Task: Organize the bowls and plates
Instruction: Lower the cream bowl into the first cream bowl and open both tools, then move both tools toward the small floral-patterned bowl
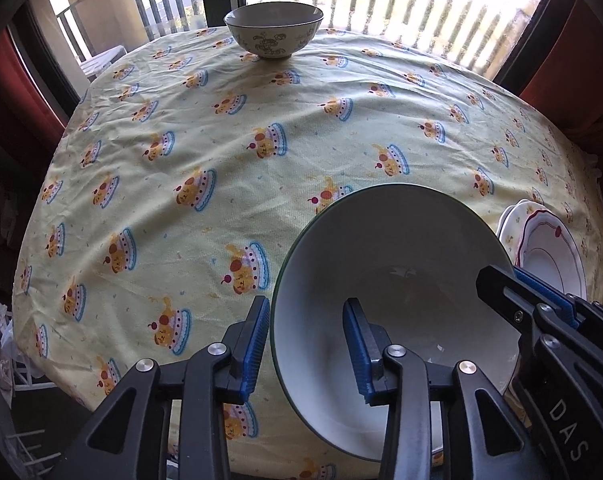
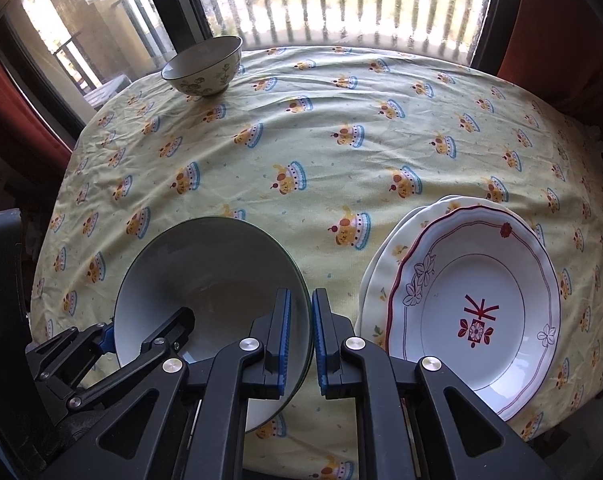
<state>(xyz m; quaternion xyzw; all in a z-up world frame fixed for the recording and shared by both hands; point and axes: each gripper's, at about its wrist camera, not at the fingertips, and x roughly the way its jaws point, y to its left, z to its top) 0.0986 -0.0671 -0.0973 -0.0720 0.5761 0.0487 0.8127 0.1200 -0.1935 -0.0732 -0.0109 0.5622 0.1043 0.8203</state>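
White ceramic, the large bowl (image 1: 397,280) sits near the front edge of the counter (image 1: 205,168), just beside a stack of plates (image 2: 473,304). The left gripper (image 1: 307,344) straddles the bowl's left rim with its pads clear of the wall, so it stands open and grips nothing. The right gripper (image 2: 301,336) has its pads close on either side of the bowl's right rim; it looks nearly closed, though firm contact cannot be confirmed.

With only one side possibly pinched, any lift could tip the bowl and let it slip or knock the plates. The wrinkled cloth might also drag with it. A second, patterned bowl (image 1: 274,30) stands well apart at the far edge.
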